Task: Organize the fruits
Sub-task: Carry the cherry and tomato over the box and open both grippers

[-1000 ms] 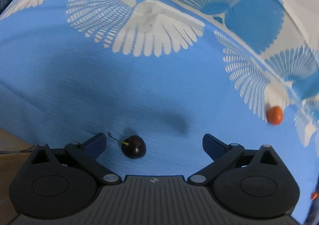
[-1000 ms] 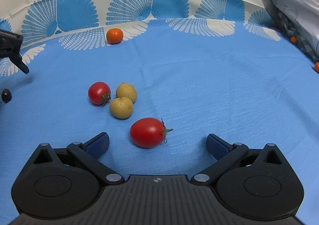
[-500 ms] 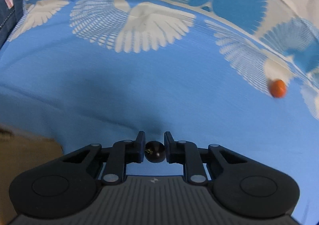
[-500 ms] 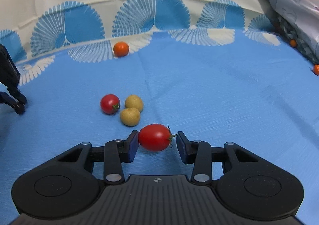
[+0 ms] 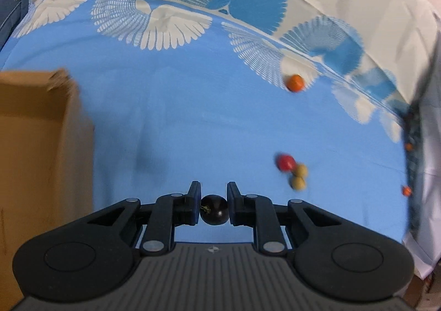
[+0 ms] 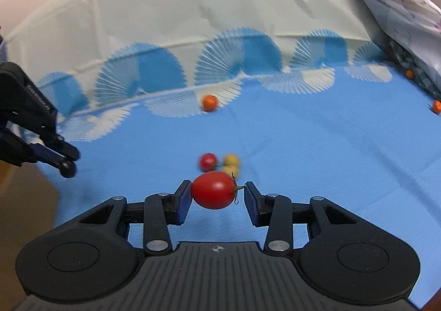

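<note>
My left gripper [image 5: 211, 205] is shut on a small dark cherry [image 5: 214, 209] and holds it above the blue cloth; it shows from the side in the right wrist view [image 6: 66, 165]. My right gripper [image 6: 217, 196] is shut on a large red tomato [image 6: 213, 194], lifted off the cloth. On the cloth lie a small red tomato [image 6: 208, 161] [image 5: 285, 162], two yellow-brown round fruits [image 6: 231, 160] [image 5: 299, 177] and an orange fruit [image 6: 209, 102] [image 5: 295, 83].
A brown cardboard box [image 5: 35, 151] stands at the left, close to my left gripper. Small orange fruits [image 6: 436, 106] lie at the cloth's right edge by crumpled fabric [image 6: 399, 8]. The patterned cloth border [image 6: 193, 76] runs along the back.
Both grippers closed on their fruits and lifted them off the cloth. The left one swung right and up, bringing the box into view. The right one rose and pulled back.
</note>
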Demonstrator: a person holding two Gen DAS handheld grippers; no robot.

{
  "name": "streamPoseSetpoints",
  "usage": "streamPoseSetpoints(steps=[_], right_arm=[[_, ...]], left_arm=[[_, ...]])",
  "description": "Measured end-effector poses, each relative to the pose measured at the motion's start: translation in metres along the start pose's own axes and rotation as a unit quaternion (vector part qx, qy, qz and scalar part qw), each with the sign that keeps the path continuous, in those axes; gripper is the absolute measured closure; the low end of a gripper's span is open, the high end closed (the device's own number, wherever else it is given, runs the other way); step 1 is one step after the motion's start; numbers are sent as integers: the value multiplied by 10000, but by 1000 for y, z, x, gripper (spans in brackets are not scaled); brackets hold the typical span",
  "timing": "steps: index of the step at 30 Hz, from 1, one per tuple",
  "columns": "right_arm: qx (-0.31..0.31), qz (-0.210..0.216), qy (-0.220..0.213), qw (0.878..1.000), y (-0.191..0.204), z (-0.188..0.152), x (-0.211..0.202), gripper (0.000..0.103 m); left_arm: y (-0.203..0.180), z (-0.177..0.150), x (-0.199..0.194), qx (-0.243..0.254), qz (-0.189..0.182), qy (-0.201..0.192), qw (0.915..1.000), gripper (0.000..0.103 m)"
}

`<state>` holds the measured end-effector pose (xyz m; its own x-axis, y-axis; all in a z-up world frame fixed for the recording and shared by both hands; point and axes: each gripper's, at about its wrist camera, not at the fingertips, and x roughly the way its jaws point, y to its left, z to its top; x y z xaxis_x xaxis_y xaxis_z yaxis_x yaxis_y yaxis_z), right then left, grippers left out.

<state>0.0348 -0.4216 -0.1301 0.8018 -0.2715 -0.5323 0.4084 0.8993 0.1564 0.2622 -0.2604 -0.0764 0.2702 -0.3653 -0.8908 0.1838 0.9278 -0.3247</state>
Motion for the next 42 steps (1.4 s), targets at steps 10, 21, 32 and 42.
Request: streamPoseSetpoints(steps=[10, 21, 32, 42], right_arm=[[-303, 920, -181, 9951, 76, 0, -80, 60], [-922, 1894, -263, 9772, 173, -3, -128, 60], [-1799, 2180, -42, 9592, 261, -24, -109, 60], [-2740, 2251, 918, 9305, 311, -72, -58, 60]], left_arm=[[63, -42, -115, -359, -262, -349, 9984, 81], [156, -70, -207, -683, 227, -953, 9928, 87], [213, -99, -193, -431, 1350, -1019, 9846, 88], [228, -119, -182, 87, 2171, -1236, 9683, 15]])
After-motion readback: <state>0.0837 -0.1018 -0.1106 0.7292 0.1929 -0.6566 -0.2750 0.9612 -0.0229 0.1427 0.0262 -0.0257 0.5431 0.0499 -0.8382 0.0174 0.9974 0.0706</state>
